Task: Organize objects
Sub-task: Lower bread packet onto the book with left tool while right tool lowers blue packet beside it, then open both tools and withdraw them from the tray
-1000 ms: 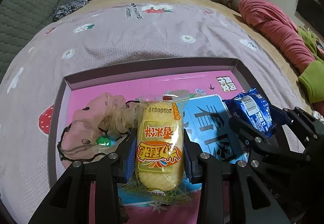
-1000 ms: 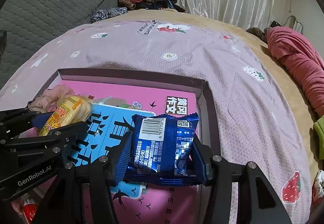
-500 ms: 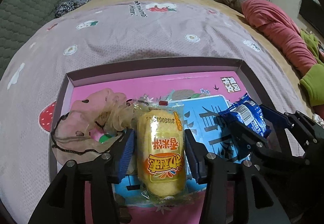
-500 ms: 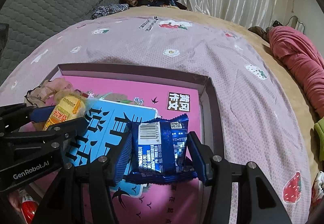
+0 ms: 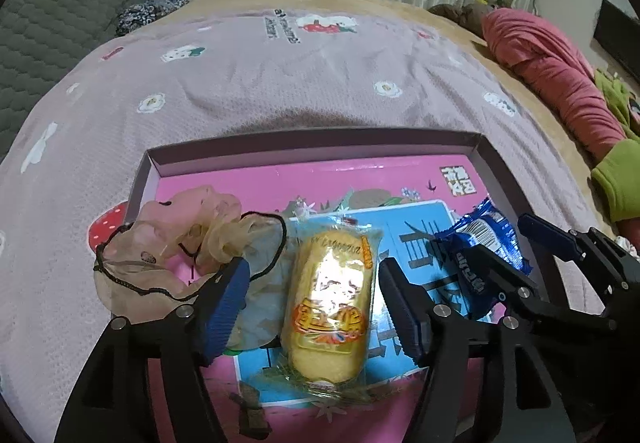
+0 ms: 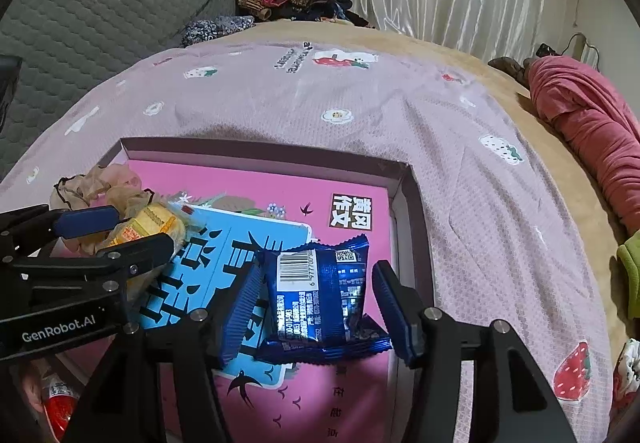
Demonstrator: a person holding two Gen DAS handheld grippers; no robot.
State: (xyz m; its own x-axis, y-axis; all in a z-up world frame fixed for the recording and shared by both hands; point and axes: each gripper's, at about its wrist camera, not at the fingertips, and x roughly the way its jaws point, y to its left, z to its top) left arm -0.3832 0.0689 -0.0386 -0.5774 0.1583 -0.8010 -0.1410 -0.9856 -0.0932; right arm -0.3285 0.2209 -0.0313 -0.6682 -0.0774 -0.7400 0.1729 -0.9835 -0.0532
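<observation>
Your left gripper [image 5: 314, 307] was opening, fingers clear of the yellow cake packet [image 5: 330, 307] lying between them in the box [image 5: 312, 147]. Your right gripper [image 6: 318, 307] was opening too, the blue snack packet [image 6: 320, 299] loose between its fingers.

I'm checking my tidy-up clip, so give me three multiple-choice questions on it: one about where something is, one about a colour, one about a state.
1. Where does the yellow snack pack lie? A on the floor; B in the pink box; C on a chair.
2. What colour is the packet with the barcode? A green; B blue; C white.
3. The pink box is: A open-topped; B lidded; C upside down.
Answers: B, the box walls surround it; B, its wrapper is dark blue; A, its contents show from above.
</observation>
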